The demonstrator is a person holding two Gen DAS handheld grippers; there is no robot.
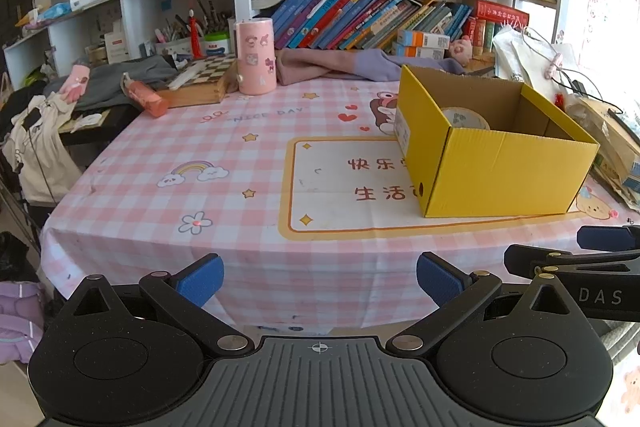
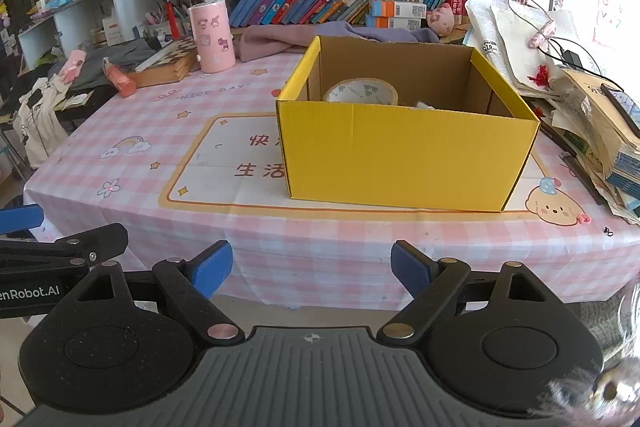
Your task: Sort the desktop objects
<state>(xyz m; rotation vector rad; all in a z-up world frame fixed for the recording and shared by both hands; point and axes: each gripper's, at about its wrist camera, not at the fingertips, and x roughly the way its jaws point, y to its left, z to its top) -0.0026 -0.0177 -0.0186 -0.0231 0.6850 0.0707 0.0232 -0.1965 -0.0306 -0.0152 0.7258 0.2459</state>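
A yellow cardboard box (image 2: 404, 155) stands open on the pink checked tablecloth (image 2: 152, 187), right of centre. Inside it lies a roll of tape (image 2: 362, 91) and a small white thing beside it, mostly hidden by the box wall. The same box (image 1: 496, 163) and tape roll (image 1: 464, 117) show in the left wrist view. My left gripper (image 1: 320, 281) is open over the table's near edge, nothing between its blue pads. My right gripper (image 2: 312, 269) is open too, empty, in front of the box. Each gripper shows at the side of the other's view.
A pink sticker-covered cylinder (image 2: 212, 37) and a chessboard box (image 2: 168, 61) stand at the back left, beside a pink bottle (image 2: 120, 79). Purple cloth (image 2: 288, 41) lies behind the box. Stacked papers and books (image 2: 580, 99) crowd the right edge. Bookshelves rise behind.
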